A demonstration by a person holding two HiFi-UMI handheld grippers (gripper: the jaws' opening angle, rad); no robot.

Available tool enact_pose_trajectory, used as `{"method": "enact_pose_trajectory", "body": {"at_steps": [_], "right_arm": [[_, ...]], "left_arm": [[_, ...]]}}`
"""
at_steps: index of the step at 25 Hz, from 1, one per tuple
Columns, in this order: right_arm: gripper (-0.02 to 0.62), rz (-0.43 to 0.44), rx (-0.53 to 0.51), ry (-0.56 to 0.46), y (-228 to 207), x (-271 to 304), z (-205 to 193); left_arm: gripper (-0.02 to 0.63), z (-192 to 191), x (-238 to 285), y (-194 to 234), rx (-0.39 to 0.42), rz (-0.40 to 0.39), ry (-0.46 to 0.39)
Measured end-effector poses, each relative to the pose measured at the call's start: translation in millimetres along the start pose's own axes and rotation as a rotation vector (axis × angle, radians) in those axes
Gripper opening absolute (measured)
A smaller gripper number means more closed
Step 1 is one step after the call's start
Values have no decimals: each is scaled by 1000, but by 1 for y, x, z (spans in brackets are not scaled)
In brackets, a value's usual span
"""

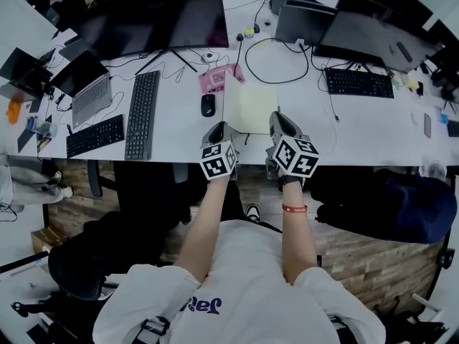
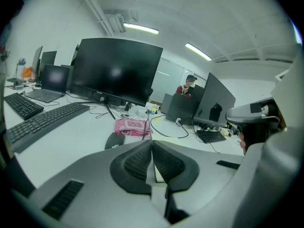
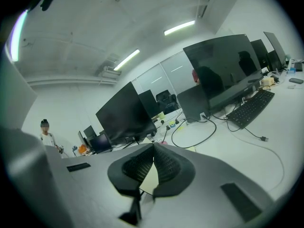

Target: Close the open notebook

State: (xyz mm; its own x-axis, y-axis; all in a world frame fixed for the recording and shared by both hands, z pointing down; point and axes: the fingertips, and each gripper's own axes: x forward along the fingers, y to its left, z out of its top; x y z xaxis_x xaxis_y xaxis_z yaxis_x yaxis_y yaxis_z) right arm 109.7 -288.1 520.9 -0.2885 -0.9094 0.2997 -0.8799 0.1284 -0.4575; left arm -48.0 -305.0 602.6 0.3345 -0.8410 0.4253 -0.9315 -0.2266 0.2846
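Note:
The notebook (image 1: 249,106) lies flat on the white desk (image 1: 179,131) as a single pale-yellow rectangle, with no spread pages showing. My left gripper (image 1: 219,130) hovers at its near-left corner and my right gripper (image 1: 280,120) at its near-right corner, both over the desk's front edge. Each is shut with nothing in it. In the left gripper view the jaws (image 2: 152,145) meet tip to tip, with a sliver of the notebook (image 2: 158,175) below them. The right gripper view shows its jaws (image 3: 153,149) touching above a pale patch of the notebook (image 3: 148,182).
A black mouse (image 1: 207,105) sits just left of the notebook, a pink pack (image 1: 219,79) behind it. A long keyboard (image 1: 141,115) lies further left under a big monitor (image 1: 154,13). A black cable loop (image 1: 276,63) curls behind the notebook. A person (image 2: 189,85) stands far back.

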Motion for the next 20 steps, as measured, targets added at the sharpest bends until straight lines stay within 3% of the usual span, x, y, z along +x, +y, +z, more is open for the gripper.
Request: {"method": "enact_pose_trajectory", "body": {"at_steps": [20], "right_arm": [[15,-68,19,-36,-34,-29,10]], "left_arm": [[28,-3,5,-56,212,-33,-31]]}}
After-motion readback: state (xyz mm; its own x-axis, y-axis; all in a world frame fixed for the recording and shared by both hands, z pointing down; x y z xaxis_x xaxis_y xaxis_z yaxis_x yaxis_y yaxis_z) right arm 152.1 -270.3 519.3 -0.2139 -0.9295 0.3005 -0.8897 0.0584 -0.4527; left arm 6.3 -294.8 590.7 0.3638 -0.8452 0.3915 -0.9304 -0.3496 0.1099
